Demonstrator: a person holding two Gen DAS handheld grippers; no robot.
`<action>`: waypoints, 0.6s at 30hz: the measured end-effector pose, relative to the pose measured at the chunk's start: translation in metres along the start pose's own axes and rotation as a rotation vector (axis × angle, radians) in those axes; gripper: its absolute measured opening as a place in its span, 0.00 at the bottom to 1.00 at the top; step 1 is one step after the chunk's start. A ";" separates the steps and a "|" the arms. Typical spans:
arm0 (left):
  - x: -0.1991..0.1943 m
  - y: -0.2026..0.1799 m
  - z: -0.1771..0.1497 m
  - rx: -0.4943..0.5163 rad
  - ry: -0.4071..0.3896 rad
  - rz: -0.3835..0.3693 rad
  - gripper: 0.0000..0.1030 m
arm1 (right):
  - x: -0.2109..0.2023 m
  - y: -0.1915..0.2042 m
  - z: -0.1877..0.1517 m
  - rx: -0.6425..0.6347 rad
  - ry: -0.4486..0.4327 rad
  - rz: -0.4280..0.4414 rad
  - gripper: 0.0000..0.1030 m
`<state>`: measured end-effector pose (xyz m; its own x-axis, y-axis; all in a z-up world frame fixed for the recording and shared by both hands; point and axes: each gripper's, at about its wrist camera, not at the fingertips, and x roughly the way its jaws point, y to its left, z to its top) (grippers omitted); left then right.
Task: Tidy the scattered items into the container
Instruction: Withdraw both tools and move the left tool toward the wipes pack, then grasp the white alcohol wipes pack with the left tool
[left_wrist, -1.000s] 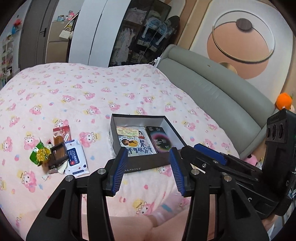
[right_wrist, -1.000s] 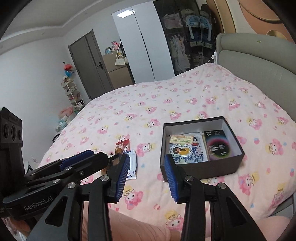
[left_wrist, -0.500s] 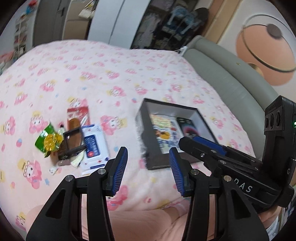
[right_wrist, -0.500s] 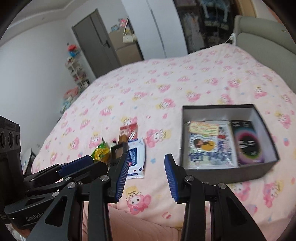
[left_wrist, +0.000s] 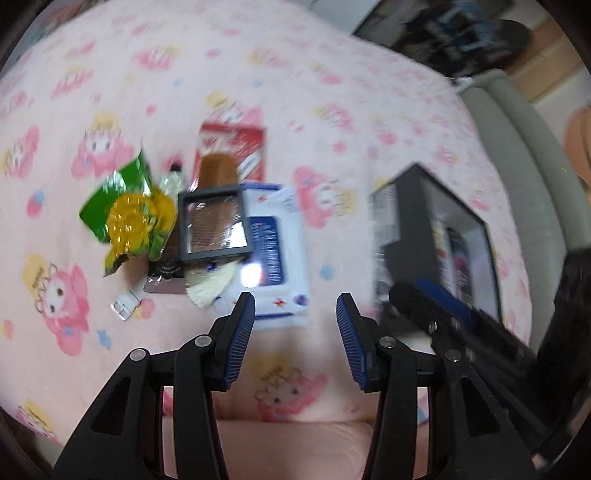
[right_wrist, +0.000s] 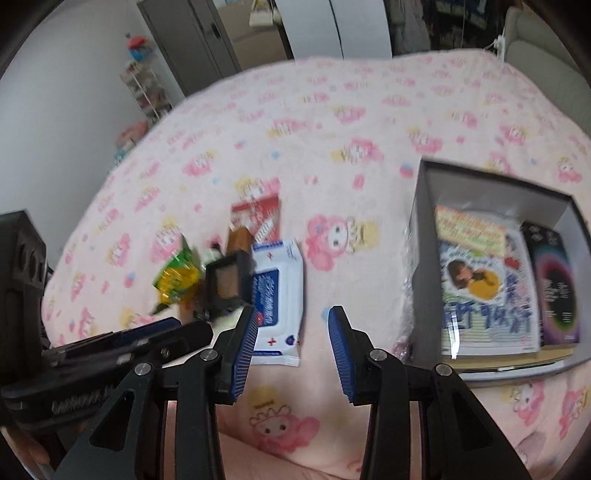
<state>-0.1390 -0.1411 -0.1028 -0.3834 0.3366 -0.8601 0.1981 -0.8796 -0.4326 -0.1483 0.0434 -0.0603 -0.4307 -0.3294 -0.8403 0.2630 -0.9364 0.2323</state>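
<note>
A heap of small items lies on the pink patterned bedspread: a green snack packet (left_wrist: 122, 218) (right_wrist: 177, 277), a grey square mirror (left_wrist: 214, 223) (right_wrist: 229, 284), a brown comb (left_wrist: 219, 171), a red packet (left_wrist: 232, 146) (right_wrist: 258, 218) and a blue-white wipes pack (left_wrist: 273, 251) (right_wrist: 280, 295). To their right stands the open black box (left_wrist: 406, 221) (right_wrist: 421, 236), which holds a cartoon-cover book (right_wrist: 484, 284) and a dark packet (right_wrist: 557, 288). My left gripper (left_wrist: 295, 314) hovers open just short of the wipes pack. My right gripper (right_wrist: 291, 325) is open beside the pack's near corner. Neither holds anything.
A white strap buckle (left_wrist: 125, 304) and a cream fan-shaped piece (left_wrist: 210, 284) lie at the heap's near edge. The grey padded headboard (left_wrist: 532, 155) runs behind the box. A dark door (right_wrist: 192, 40) and a shelf rack (right_wrist: 144, 88) stand beyond the bed.
Both grippers have come down toward the bed and in toward the heap, which now looms larger. The left view has rolled, with the box swung to the right. Jaws look unchanged.
</note>
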 end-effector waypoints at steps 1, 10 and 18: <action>0.011 0.006 0.003 -0.033 0.018 0.004 0.44 | 0.012 -0.001 -0.002 -0.009 0.022 -0.008 0.34; 0.072 0.027 0.008 -0.169 0.136 0.101 0.44 | 0.088 -0.019 -0.021 0.008 0.197 -0.015 0.34; 0.091 0.035 0.012 -0.231 0.138 0.244 0.40 | 0.112 -0.026 -0.015 0.048 0.163 0.071 0.38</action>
<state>-0.1777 -0.1450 -0.1931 -0.1776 0.1824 -0.9670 0.4735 -0.8456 -0.2465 -0.1903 0.0328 -0.1680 -0.2661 -0.3747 -0.8881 0.2442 -0.9175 0.3140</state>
